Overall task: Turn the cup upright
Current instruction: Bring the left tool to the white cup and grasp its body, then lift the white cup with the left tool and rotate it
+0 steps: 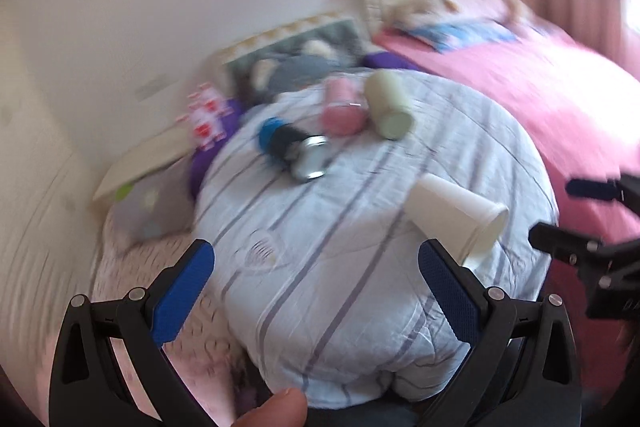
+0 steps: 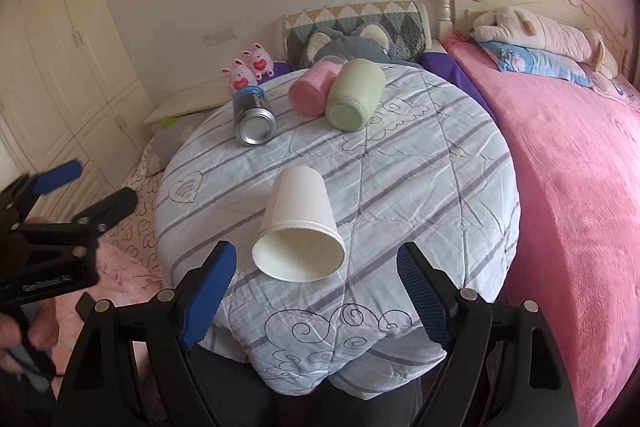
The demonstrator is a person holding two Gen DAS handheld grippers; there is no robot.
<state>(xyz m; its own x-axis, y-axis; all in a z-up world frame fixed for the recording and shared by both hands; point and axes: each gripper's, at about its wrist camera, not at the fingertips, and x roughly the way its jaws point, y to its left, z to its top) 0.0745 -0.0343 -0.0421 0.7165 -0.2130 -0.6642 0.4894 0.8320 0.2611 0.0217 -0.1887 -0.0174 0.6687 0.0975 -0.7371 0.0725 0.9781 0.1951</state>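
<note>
In my left wrist view, the left gripper (image 1: 316, 283) has its jaws wide open and holds nothing. The white paper cup (image 1: 456, 217) lies on its side at the right of the frame, on the round worktop with a striped blue quilt (image 1: 320, 227).

In my right wrist view, the right gripper (image 2: 316, 291) is wide open and empty too. The cup (image 2: 298, 223) lies in the middle, its mouth facing me, above the jaws. A silver can (image 2: 254, 117), a pink jar (image 2: 314, 89) and a green jar (image 2: 354, 95) lie near the top.

The whole left wrist view is smeared by motion blur, so the can (image 1: 292, 149) far ahead of the jaws cannot be read. The right gripper (image 1: 560, 211) is cut off by the right edge.
</note>
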